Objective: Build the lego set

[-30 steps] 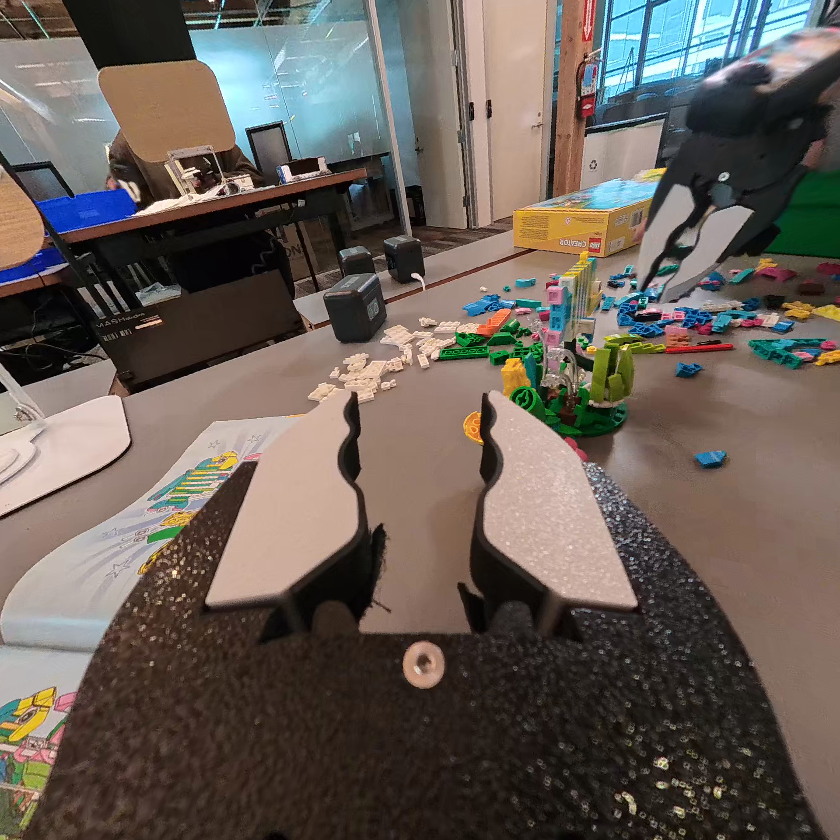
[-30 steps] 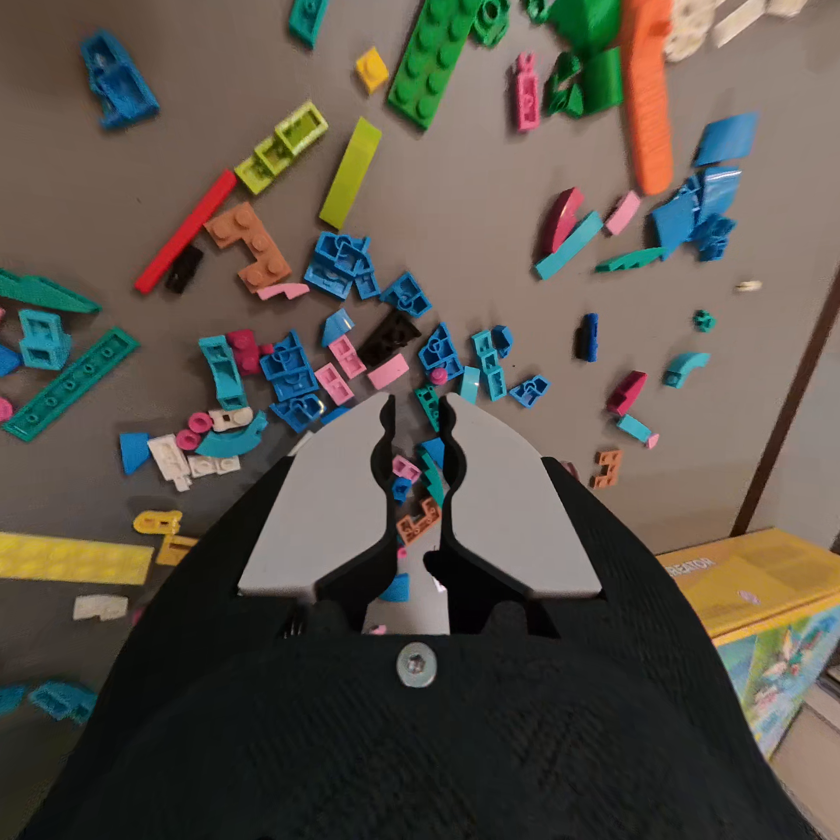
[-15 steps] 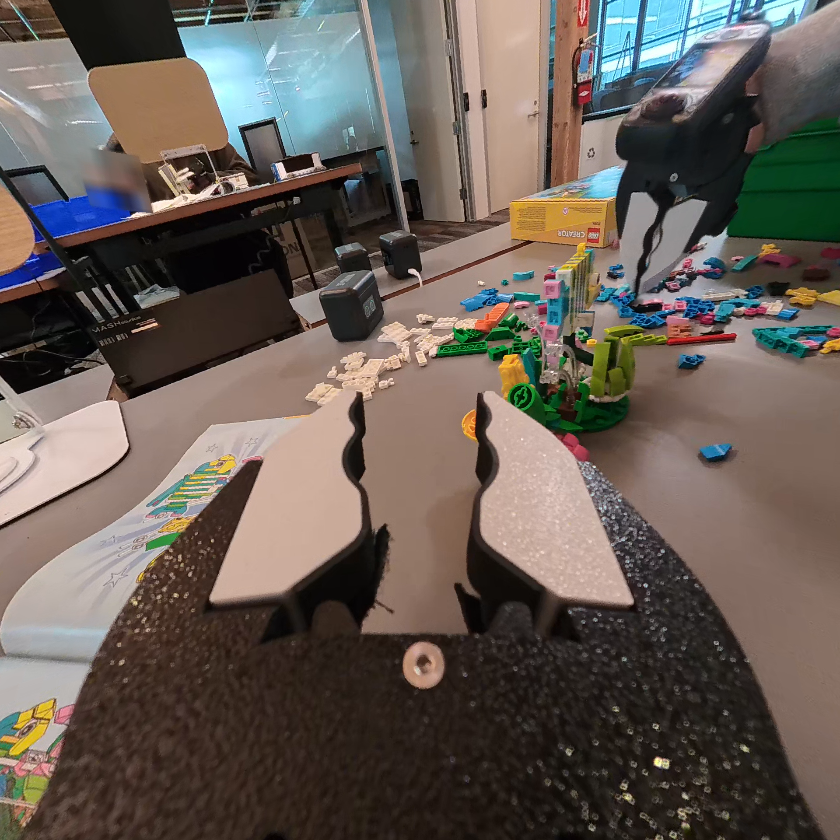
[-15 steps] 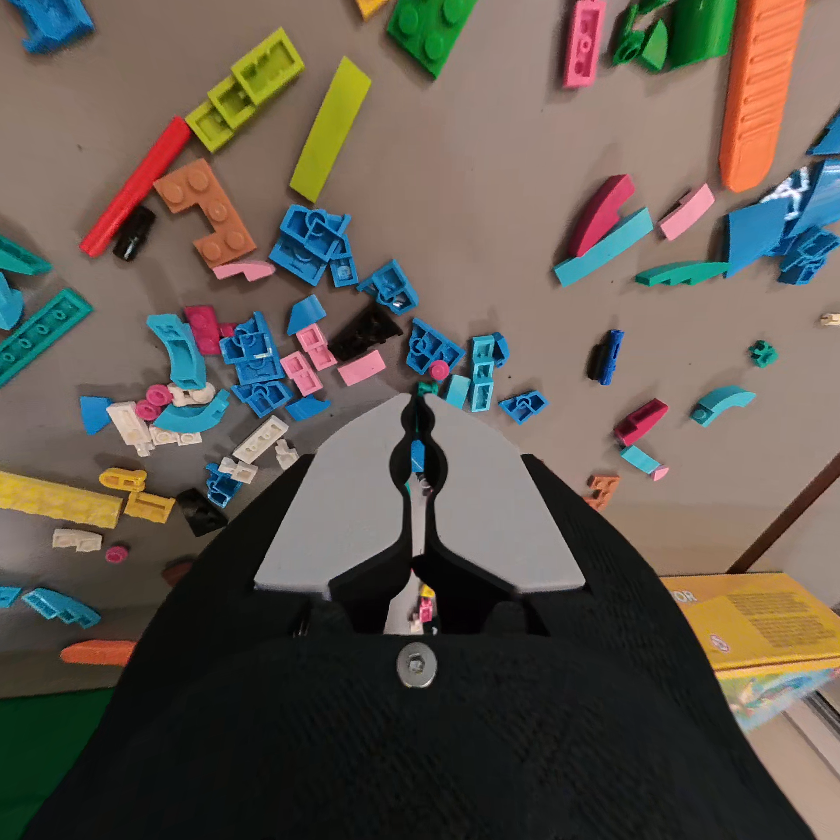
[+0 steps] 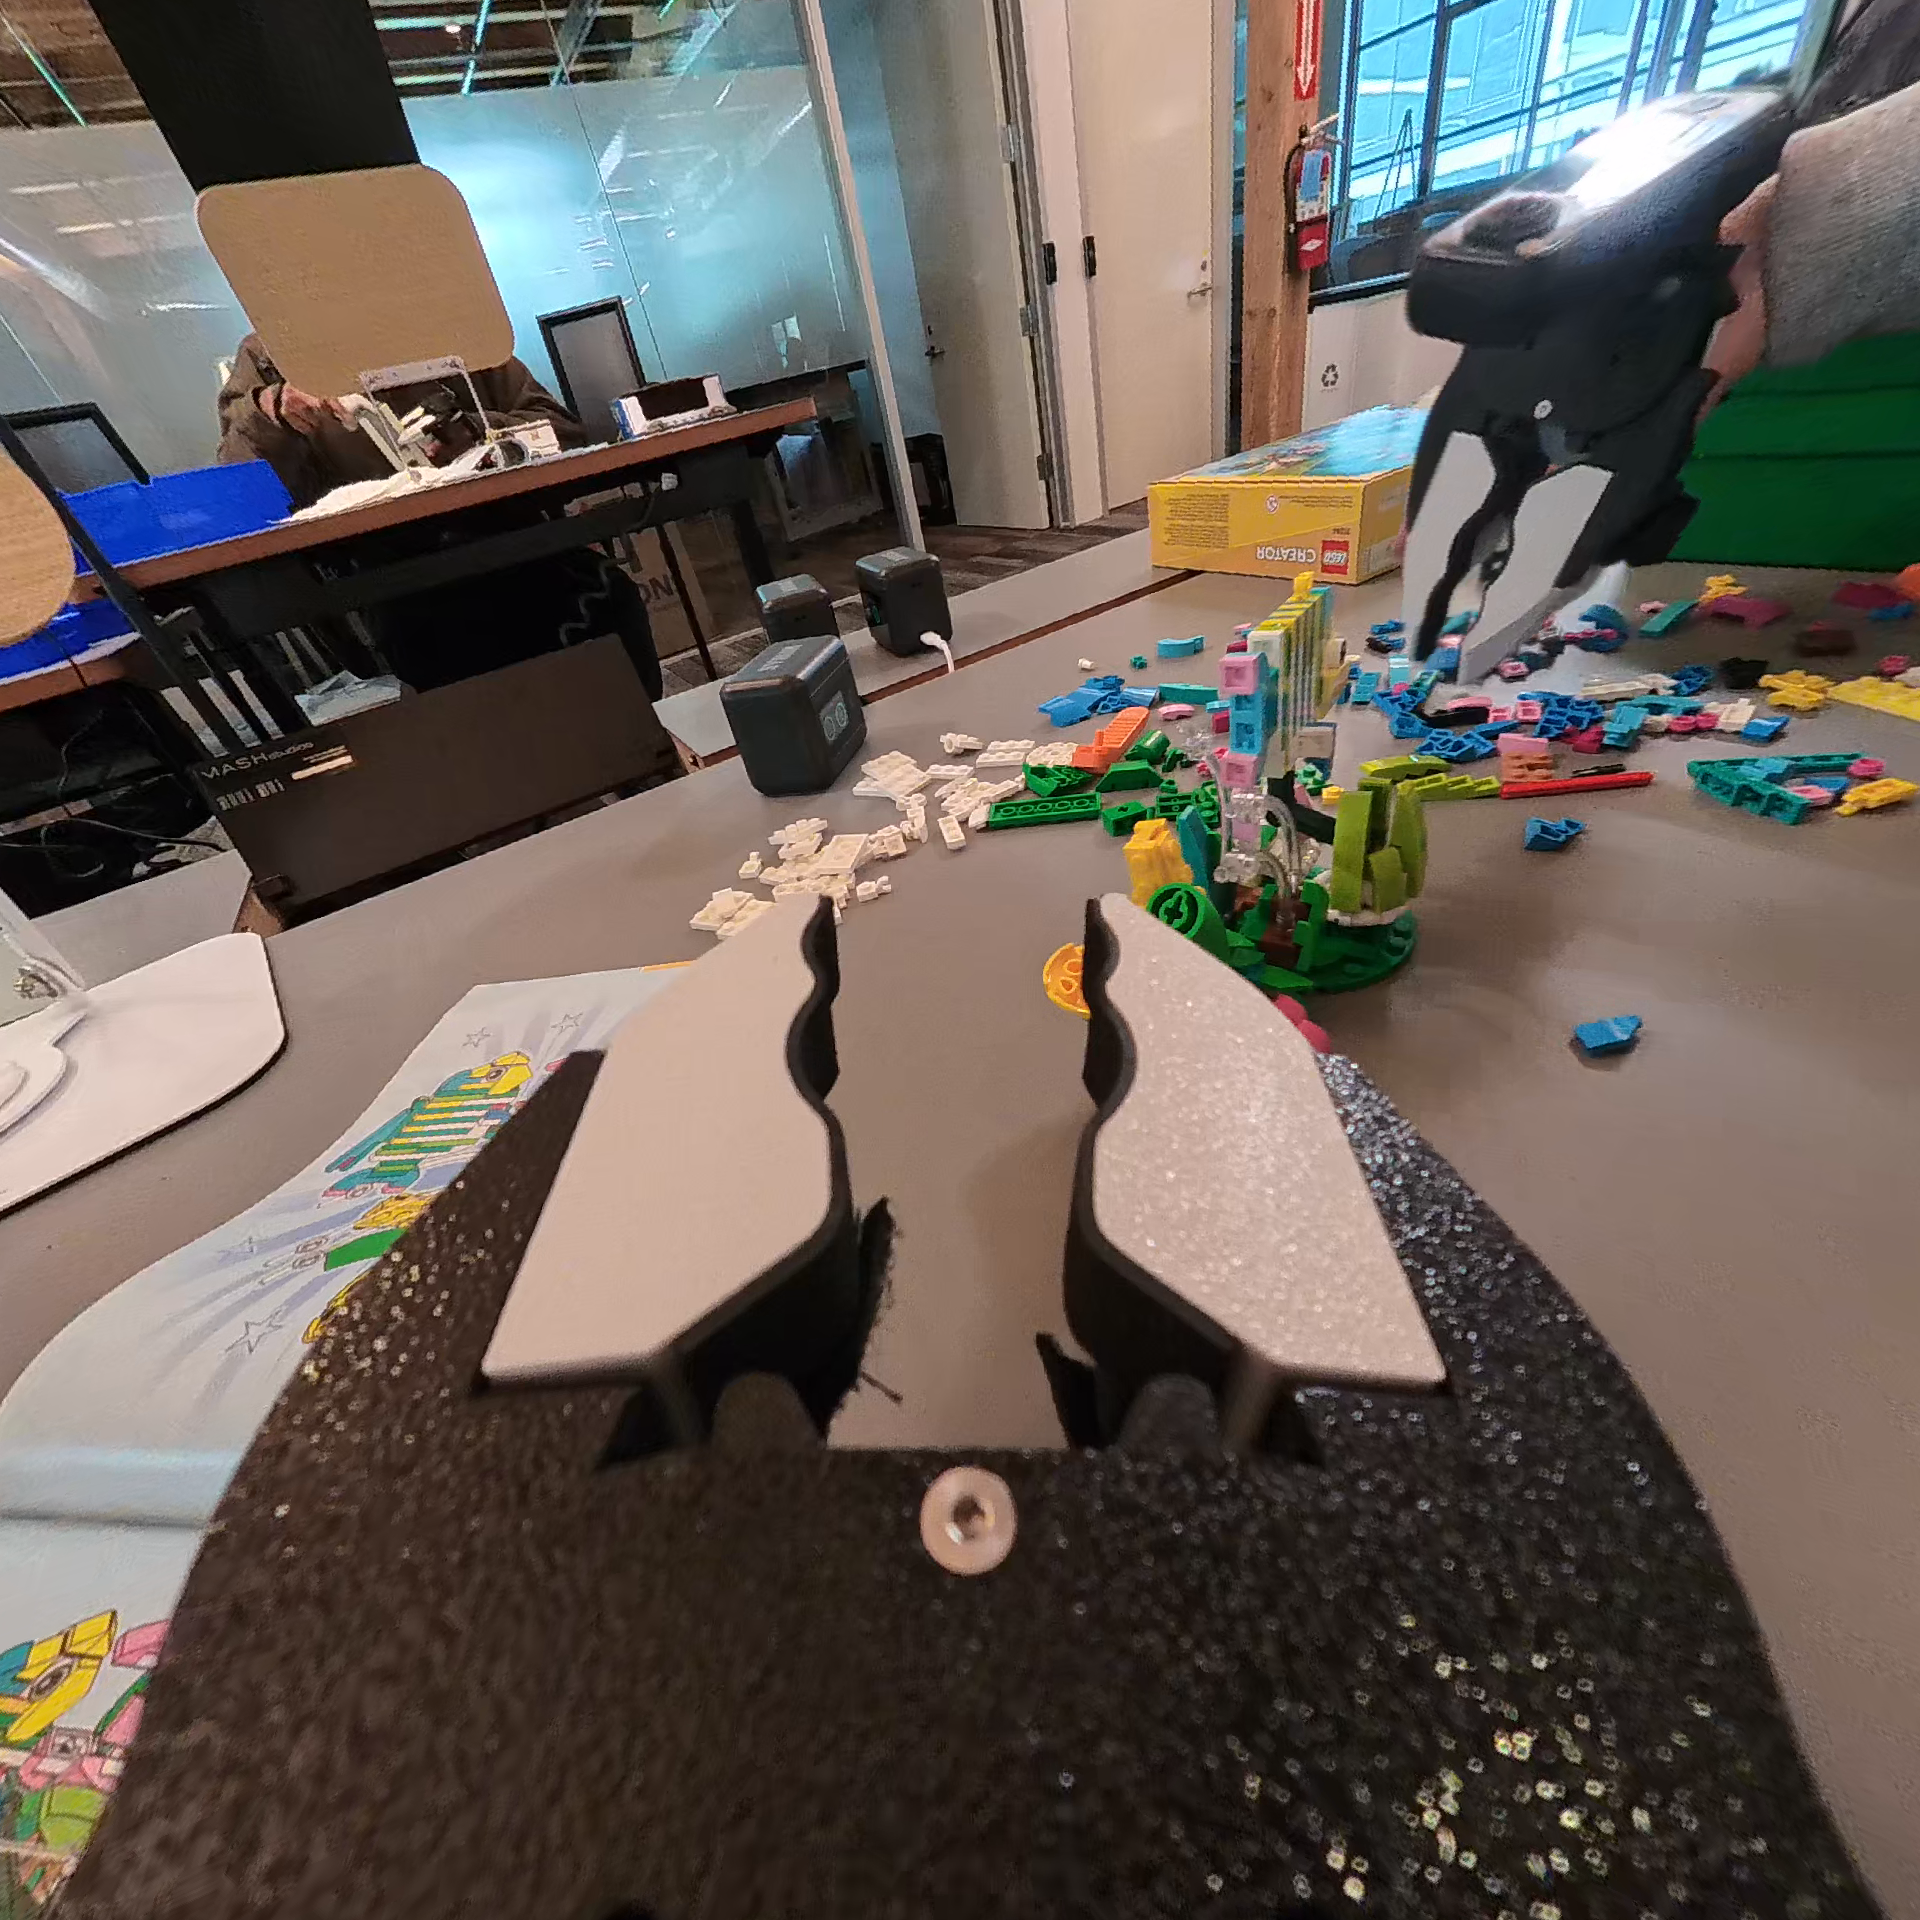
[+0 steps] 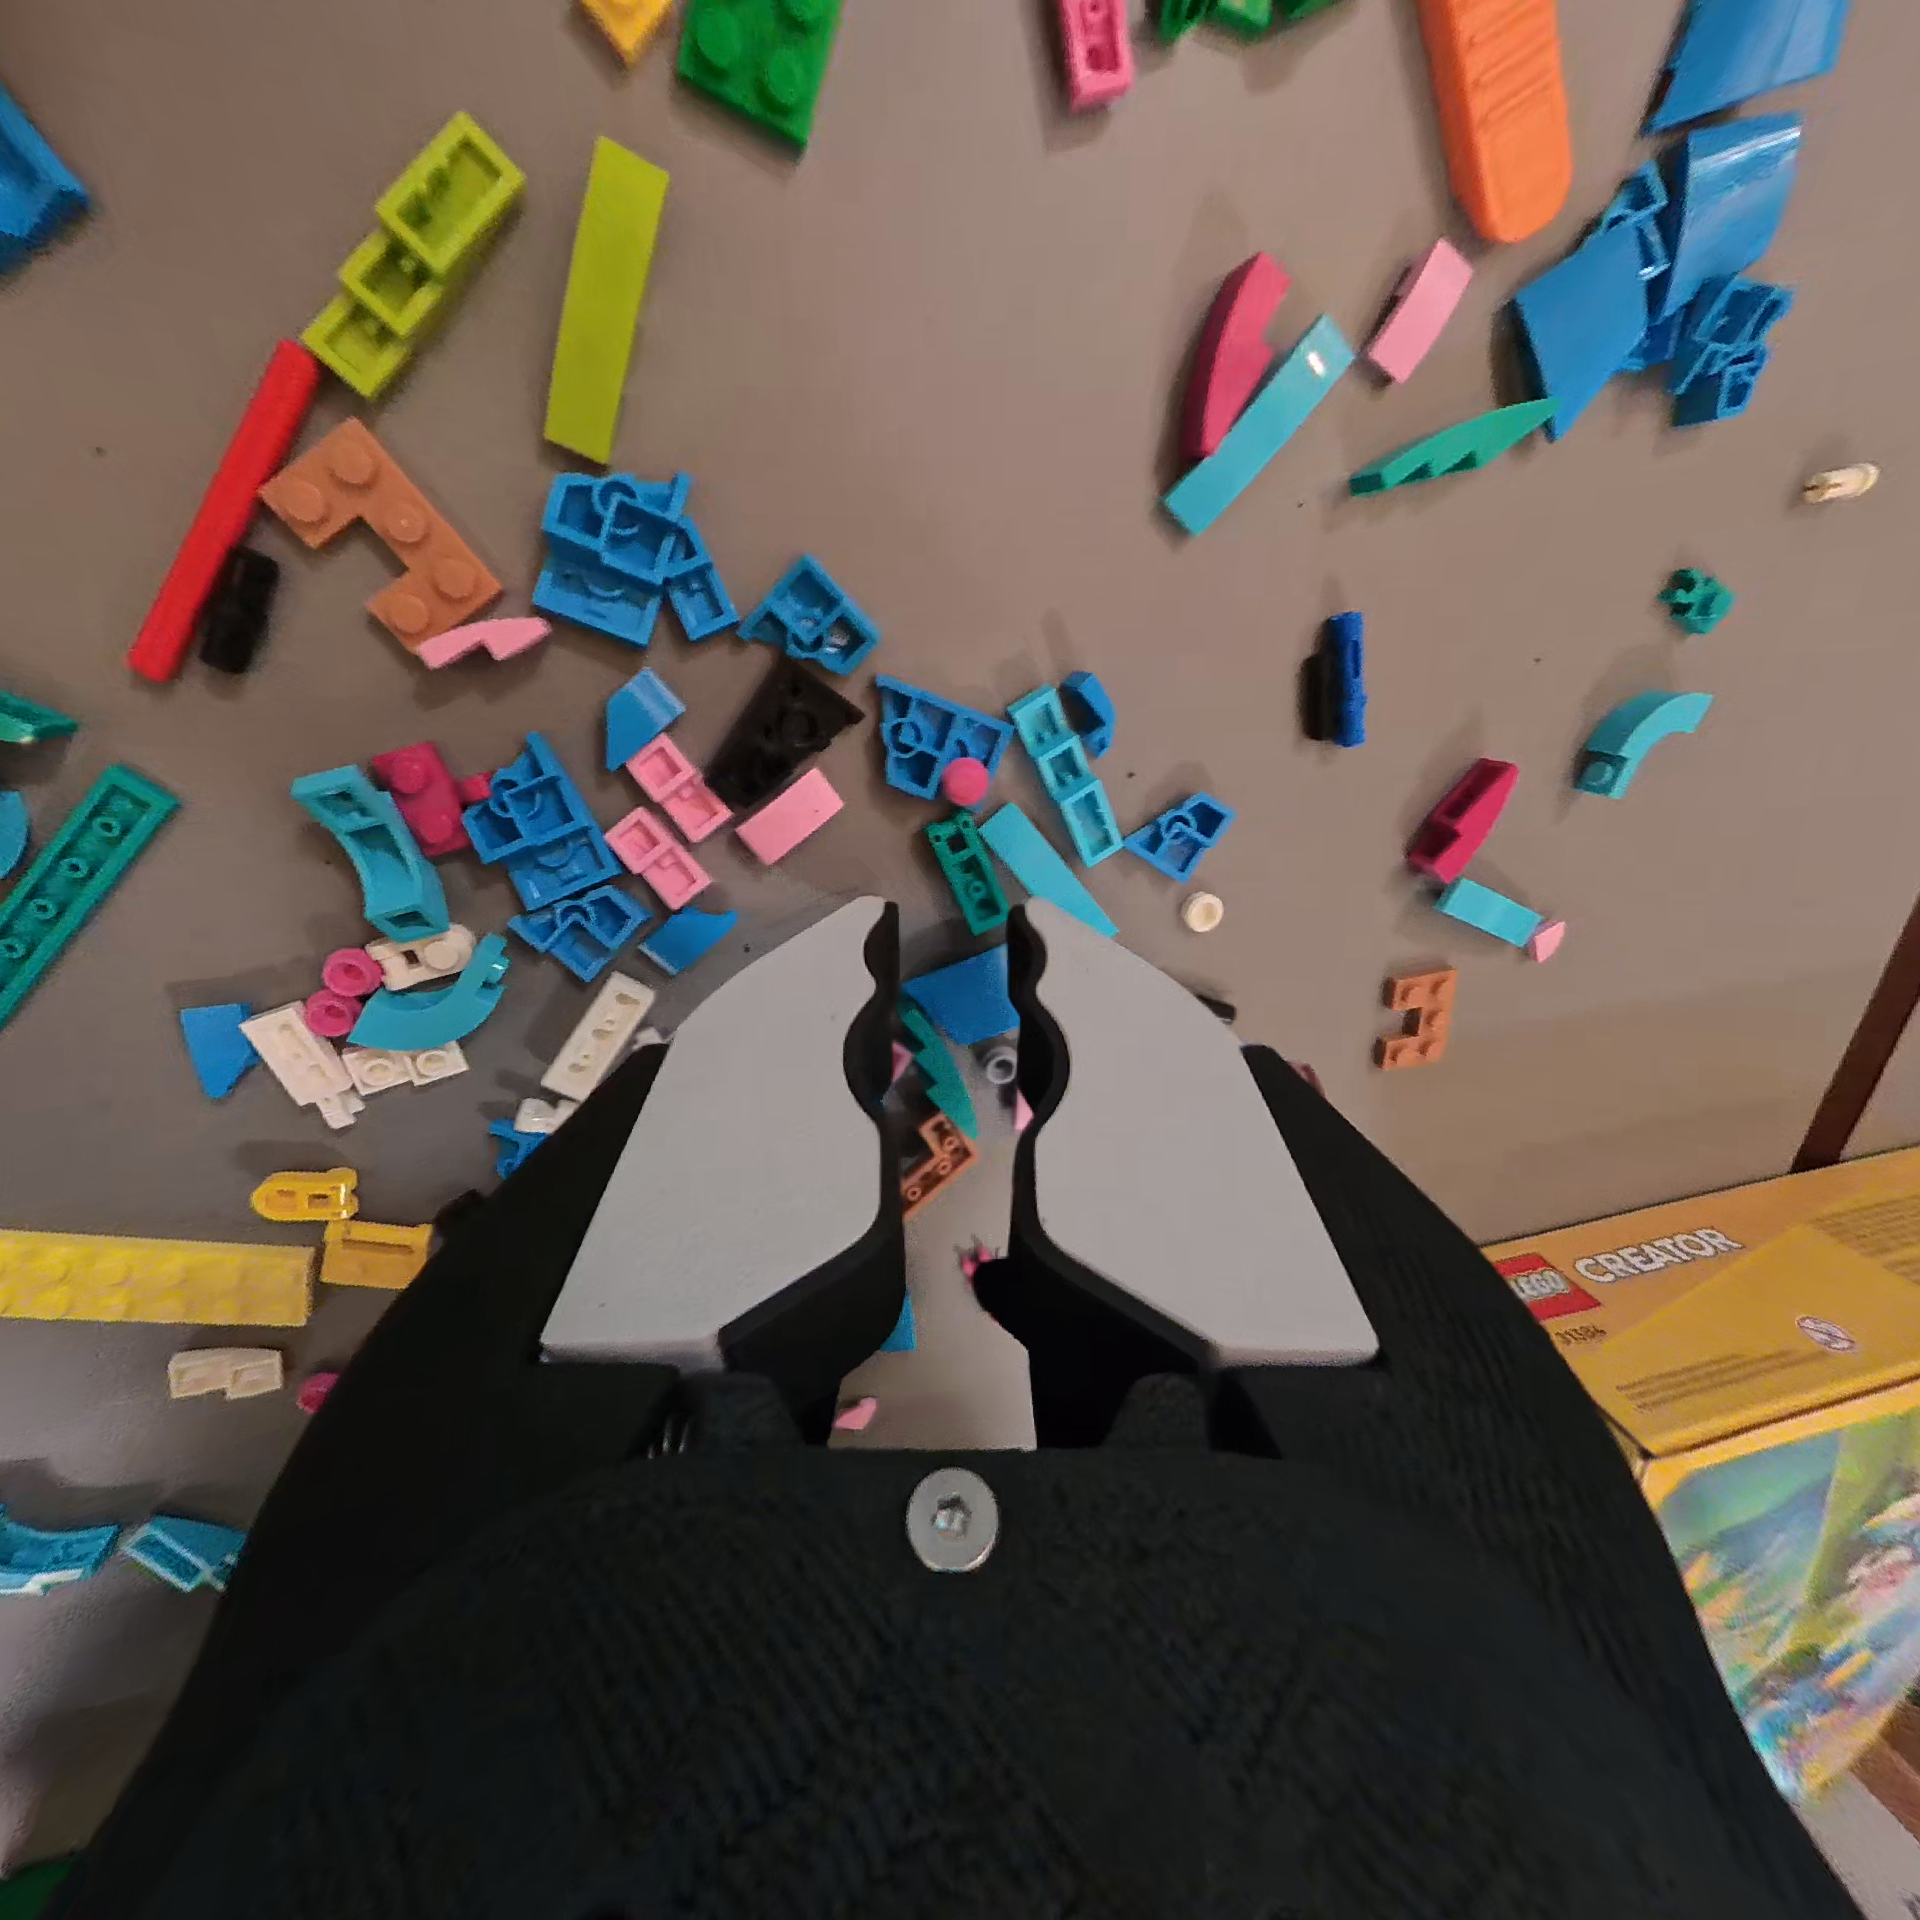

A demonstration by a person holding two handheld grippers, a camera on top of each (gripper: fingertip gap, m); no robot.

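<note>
My left gripper (image 5: 961, 925) is open and empty, low over the grey table (image 5: 1558, 1195). The partly built lego model (image 5: 1278, 862) on its round green base stands just ahead and to the right of it. My right gripper (image 6: 951, 920) is open and points down over a scatter of loose bricks. A blue wedge piece (image 6: 961, 997) lies on the table between its fingers, and a small teal plate (image 6: 961, 873) lies just past the tips. The right gripper also shows in the left wrist view (image 5: 1496, 613), hovering over the brick pile behind the model.
An open instruction booklet (image 5: 312, 1195) lies left of my left gripper. A pile of white bricks (image 5: 862, 831) and black cube devices (image 5: 795, 717) sit farther back. A yellow lego box (image 6: 1714, 1320) lies at the table edge. An orange brick separator (image 6: 1501, 114) lies among the bricks. The tips of one gripper are about 35 centimeters away from the tips of the other. The orange brick separator (image 6: 1501, 114) is about 15 centimeters from my right fingertips and 30 centimeters from my left. Seen from the left wrist view (image 5: 1132, 721) as well.
My right gripper closed almost fully half a second ago and has opened again, now lower over the blue and teal pieces. My left gripper has barely moved.
</note>
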